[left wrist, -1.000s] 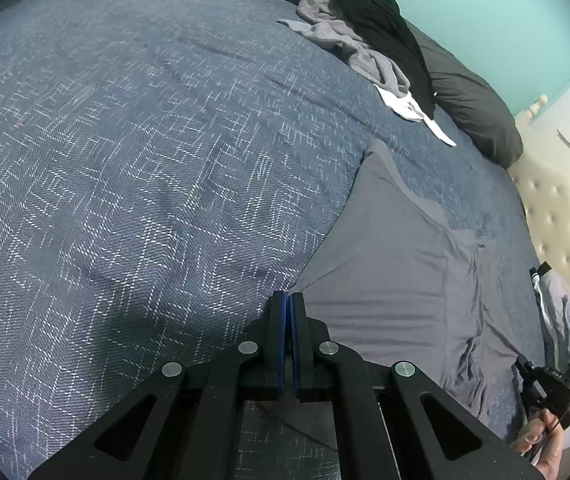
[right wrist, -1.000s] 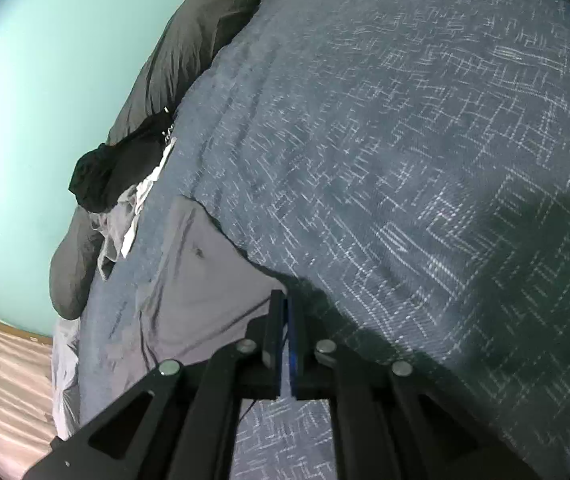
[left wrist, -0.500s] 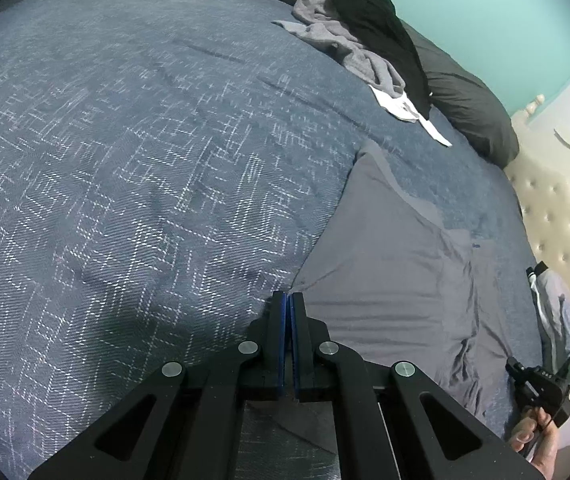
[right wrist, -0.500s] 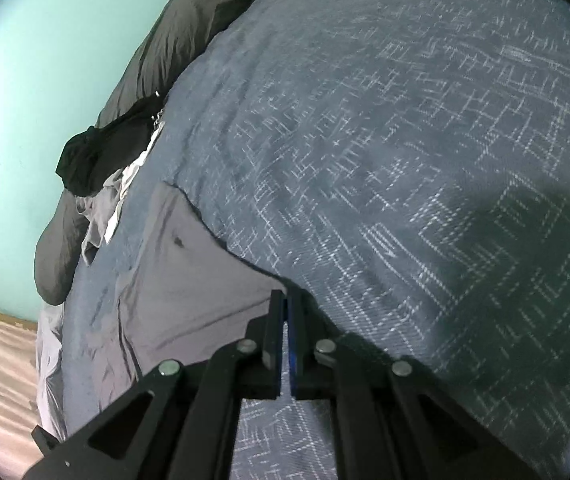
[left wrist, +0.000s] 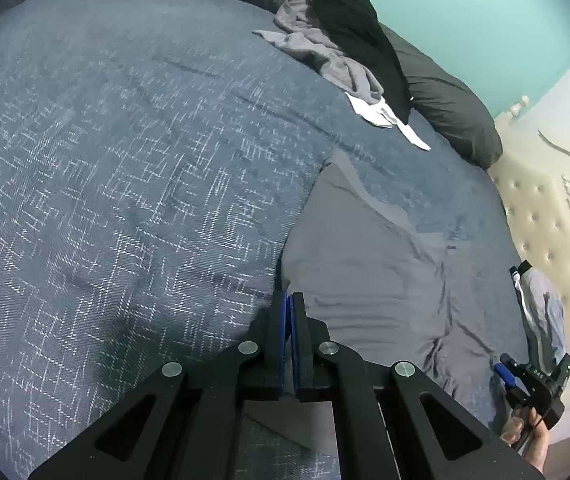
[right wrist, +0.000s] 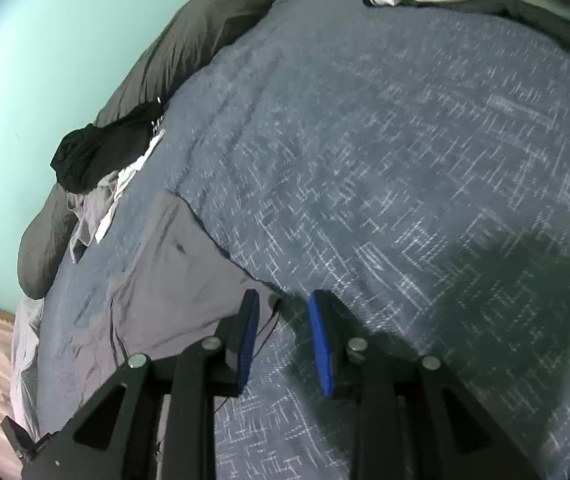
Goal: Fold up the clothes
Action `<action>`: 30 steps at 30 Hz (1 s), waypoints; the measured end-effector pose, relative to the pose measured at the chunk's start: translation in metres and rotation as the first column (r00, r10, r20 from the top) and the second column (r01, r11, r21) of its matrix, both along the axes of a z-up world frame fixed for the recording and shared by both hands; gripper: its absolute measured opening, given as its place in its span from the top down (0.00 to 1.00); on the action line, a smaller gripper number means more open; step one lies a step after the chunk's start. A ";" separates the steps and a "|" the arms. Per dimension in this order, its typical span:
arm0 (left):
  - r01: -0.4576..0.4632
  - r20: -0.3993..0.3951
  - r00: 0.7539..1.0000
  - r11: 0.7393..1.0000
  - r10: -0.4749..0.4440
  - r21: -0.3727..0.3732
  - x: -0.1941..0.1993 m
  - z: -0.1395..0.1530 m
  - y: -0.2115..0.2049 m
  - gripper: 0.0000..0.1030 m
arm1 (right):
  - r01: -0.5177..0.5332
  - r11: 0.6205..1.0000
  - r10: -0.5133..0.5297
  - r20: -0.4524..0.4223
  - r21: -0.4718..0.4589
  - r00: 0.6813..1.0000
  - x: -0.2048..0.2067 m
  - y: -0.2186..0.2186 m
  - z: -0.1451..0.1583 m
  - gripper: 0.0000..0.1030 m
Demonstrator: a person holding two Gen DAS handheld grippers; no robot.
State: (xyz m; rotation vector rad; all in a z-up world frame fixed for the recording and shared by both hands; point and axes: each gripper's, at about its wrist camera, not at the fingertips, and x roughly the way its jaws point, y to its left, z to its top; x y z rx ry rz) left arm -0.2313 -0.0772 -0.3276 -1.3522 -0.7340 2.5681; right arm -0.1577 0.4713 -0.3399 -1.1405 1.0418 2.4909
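The left gripper (left wrist: 289,300), black with blue pads, has its jaws pressed together at the near corner of the flat grey garment (left wrist: 369,280); whether a fold of cloth is pinched between the pads cannot be told; the right gripper (right wrist: 283,300) is opening, its blue pads apart with nothing between them, poised just past the garment's corner over the blue-grey woven bedspread (right wrist: 405,160); a thin dark thread hangs by its left finger; the grey garment lies spread flat on the bedspread, creased along one side; beyond it a heap of clothes (left wrist: 337,48), light grey, black and white, rests against long dark grey pillows (left wrist: 445,104); behind those stands a turquoise wall (left wrist: 465,12); a cream tufted headboard (left wrist: 545,232) closes the bed's far end.
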 end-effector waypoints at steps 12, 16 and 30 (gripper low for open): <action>0.017 0.016 1.000 0.999 -0.017 -0.030 0.004 0.009 0.016 0.98 | -0.009 1.000 0.008 -0.052 -0.015 0.999 0.008 0.005 0.005 0.75; -0.001 0.052 0.999 1.000 0.002 -0.020 0.007 0.000 0.005 0.98 | 0.001 0.999 -0.003 -0.054 -0.044 0.999 0.008 0.011 0.003 0.75; 0.039 0.081 0.996 0.999 -0.037 -0.028 0.029 -0.004 -0.016 0.60 | -0.008 0.997 0.002 -0.083 -0.077 0.997 0.008 0.005 0.003 0.75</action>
